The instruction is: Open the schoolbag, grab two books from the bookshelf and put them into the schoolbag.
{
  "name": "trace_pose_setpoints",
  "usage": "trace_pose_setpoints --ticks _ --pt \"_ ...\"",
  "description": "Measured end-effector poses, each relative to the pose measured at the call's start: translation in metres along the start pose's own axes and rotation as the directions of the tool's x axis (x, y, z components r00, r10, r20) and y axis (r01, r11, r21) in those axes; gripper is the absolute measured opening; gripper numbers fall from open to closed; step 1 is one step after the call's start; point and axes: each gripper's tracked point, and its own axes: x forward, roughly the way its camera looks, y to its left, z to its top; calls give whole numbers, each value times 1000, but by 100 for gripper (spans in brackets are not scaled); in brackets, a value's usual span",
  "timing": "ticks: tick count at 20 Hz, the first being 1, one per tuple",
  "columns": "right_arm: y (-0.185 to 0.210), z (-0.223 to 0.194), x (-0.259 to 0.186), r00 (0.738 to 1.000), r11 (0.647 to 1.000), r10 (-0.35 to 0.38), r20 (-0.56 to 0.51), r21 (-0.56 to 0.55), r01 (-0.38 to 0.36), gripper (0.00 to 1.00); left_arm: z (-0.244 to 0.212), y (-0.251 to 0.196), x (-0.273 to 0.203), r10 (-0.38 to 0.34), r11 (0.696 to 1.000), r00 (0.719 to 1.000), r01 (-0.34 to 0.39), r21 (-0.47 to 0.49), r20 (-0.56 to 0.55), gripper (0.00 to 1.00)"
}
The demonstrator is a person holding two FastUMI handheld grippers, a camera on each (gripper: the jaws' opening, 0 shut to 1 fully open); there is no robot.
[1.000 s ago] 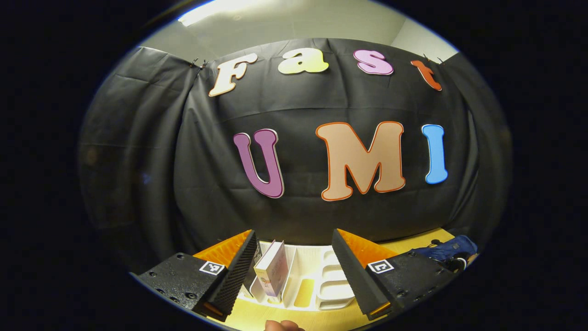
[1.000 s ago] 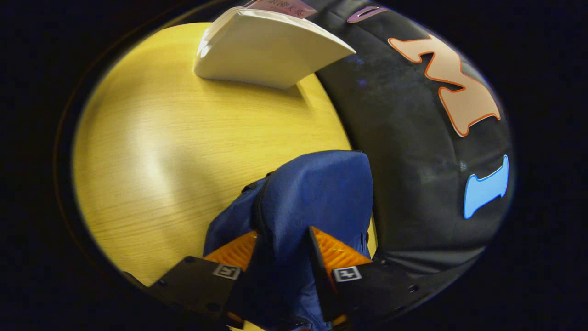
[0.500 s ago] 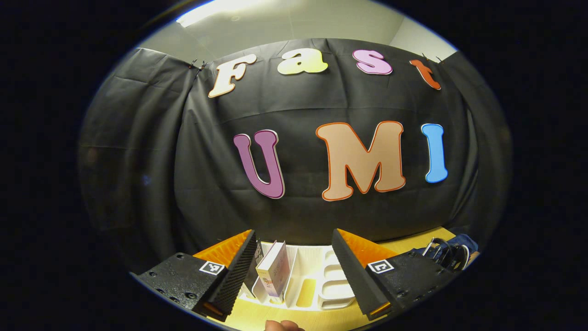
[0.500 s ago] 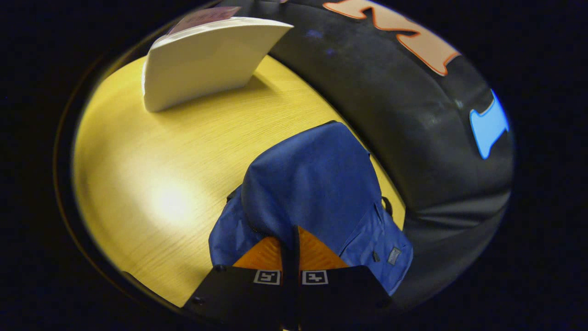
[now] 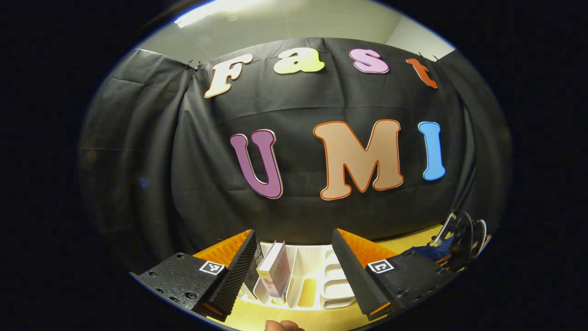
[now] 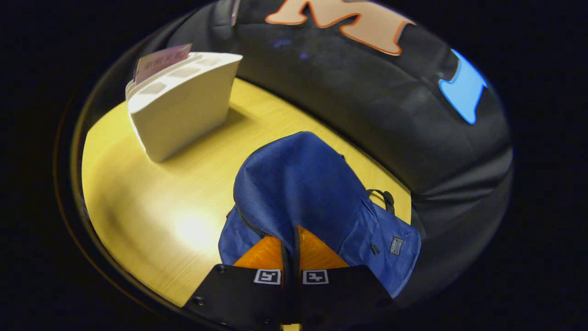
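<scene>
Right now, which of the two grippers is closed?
The right gripper: its fingers are pinched together on the blue schoolbag. The left gripper stands wide apart, facing the white bookshelf.

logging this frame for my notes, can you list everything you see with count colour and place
schoolbag: 1, blue, on the table by the black wall
bookshelf: 1, white, on the table left of the schoolbag in the right gripper view
books: at least 1 clear, pale cover, upright in the bookshelf
table: 1, yellow wood
finger: 1 tip, bottom edge of the left gripper view
left gripper: open, before the bookshelf
right gripper: shut, pinching something thin at the schoolbag
</scene>
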Motion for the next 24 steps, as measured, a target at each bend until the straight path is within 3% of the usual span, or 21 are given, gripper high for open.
trace_pose_setpoints --ticks 3,4,6,7,9,11,12,13,16,21,22,24 --pt "-26 22 -22 998 984 8 68 177 -20 0 1 1 2 -2 1000 1000 2 -1 0 97" --pt "-36 23 -28 996 968 11 89 247 -33 7 0 1 3 -5 1000 1000 5 -3 -3 97" --pt "-56 27 -40 994 930 4 108 366 -43 3 -5 -1 4 -13 1000 1000 13 -8 -15 94" --pt "-65 26 -44 993 910 -3 118 412 -46 7 -5 -2 5 -17 1000 1000 17 -11 -18 96" --pt "-81 23 -58 990 871 -21 140 489 -50 3 -5 -2 7 -23 1000 1000 22 -13 -19 97" --pt "-92 22 -66 984 830 -40 173 554 -64 3 -6 -2 9 -26 1000 999 25 -11 -21 100" --pt "-92 22 -68 981 808 -44 187 585 -76 6 -7 -2 10 -25 1000 999 24 -9 -24 97" --pt "-98 22 -72 978 783 -57 202 616 -82 6 -6 -3 10 -26 1000 999 26 -8 -24 100" --pt "-109 16 -74 968 692 -82 239 712 -117 3 -8 -4 13 -35 999 999 35 -8 -28 97" --pt "-122 3 -69 953 471 -96 288 856 -211 3 -22 -5 20 -44 997 997 40 -63 -63 100" --pt "-123 0 -69 951 445 -100 292 868 -220 3 -28 -2 23 -39 997 996 34 -66 -78 97" --pt "-128 0 -73 949 438 -114 293 872 -217 4 -31 5 29 -31 998 996 26 -63 -88 96"
